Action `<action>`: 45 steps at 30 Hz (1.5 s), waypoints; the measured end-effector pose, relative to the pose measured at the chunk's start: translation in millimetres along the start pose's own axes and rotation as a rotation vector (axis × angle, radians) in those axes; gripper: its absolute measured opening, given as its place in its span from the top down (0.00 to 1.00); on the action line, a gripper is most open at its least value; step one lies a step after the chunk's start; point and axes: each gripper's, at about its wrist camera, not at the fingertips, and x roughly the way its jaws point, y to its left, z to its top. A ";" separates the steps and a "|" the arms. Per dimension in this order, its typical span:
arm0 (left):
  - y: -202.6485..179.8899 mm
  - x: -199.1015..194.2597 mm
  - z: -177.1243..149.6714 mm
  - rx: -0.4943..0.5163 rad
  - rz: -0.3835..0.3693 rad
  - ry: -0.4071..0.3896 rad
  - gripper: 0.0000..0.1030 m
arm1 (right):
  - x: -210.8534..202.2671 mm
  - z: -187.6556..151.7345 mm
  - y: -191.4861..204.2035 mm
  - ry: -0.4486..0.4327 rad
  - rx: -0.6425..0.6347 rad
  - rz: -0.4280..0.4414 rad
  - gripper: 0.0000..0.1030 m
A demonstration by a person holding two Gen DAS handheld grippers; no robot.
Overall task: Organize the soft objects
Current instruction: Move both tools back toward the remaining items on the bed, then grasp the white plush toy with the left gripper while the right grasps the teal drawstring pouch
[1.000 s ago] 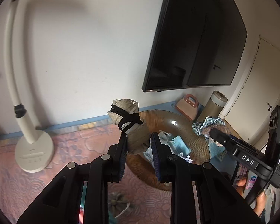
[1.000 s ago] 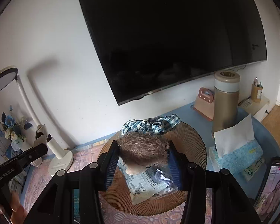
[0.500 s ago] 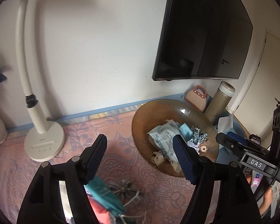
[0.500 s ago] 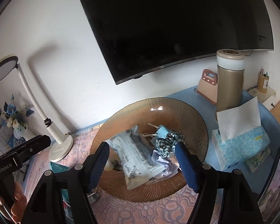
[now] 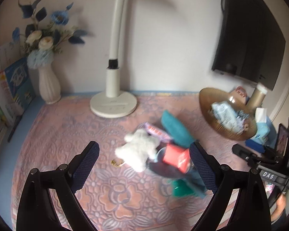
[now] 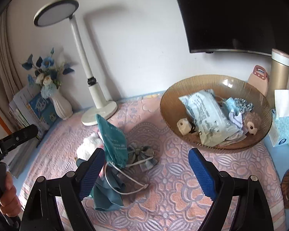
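Hands are between loads: both grippers are empty and face the pile of soft things left on the worktop, so the step in hand looks like the reach for the next pick.

Left gripper point(image 5: 144, 159) has its fingers spread wide and opening further, nothing pressed between them. Ahead of the gap lies a white plush point(image 5: 138, 152), nearer the left finger; a red pouch point(image 5: 176, 156) sits close to the right finger, with a teal cloth point(image 5: 175, 129) beyond it. Motion blur softens these.

Right gripper point(image 6: 145, 170) also has its fingers spread and opening, gripping nothing. A teal bag point(image 6: 113, 140) stands just beyond the left finger's tip, its white cord point(image 6: 125, 182) trailing into the gap; a grey plaid scrunchie point(image 6: 142, 155) lies further ahead in the gap. The bowl point(image 6: 169, 96), already holding a packet and small soft items, is well beyond the right finger.

Next, I judge, each gripper must centre on one item, descend, then close gently, avoiding the loose cord.
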 end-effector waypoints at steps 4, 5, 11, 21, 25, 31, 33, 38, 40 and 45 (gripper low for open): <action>23.9 37.4 -47.1 -0.015 0.064 0.087 0.08 | 28.4 -26.4 -0.4 0.032 0.000 -0.043 0.15; 28.4 46.3 -56.3 -0.023 0.069 0.107 0.08 | 34.2 -32.5 -4.2 0.042 0.013 -0.051 0.15; 44.1 71.1 -79.6 -0.077 0.075 0.153 0.08 | 46.8 -37.3 -21.1 0.085 0.070 -0.046 0.15; 35.3 62.6 -82.5 -0.035 0.083 0.102 0.08 | 54.1 -38.3 -7.1 0.105 0.014 -0.088 0.15; 39.4 61.9 -82.4 -0.058 0.082 0.103 0.08 | 54.8 -38.4 -3.5 0.103 -0.002 -0.092 0.15; 45.2 64.0 -83.4 -0.088 0.068 0.114 0.08 | 55.5 -37.6 -8.9 0.104 0.022 -0.069 0.13; 46.9 64.3 -83.5 -0.095 0.062 0.115 0.08 | 55.1 -37.9 -11.3 0.107 0.029 -0.063 0.12; 50.3 63.7 -83.9 -0.113 0.048 0.113 0.08 | 55.2 -38.8 -12.7 0.115 0.032 -0.066 0.12; 51.7 64.2 -84.1 -0.121 0.042 0.116 0.08 | 55.8 -38.7 -12.2 0.116 0.028 -0.069 0.12; 54.5 64.3 -84.0 -0.143 0.032 0.120 0.08 | 59.3 -37.5 -11.1 0.125 0.019 -0.070 0.12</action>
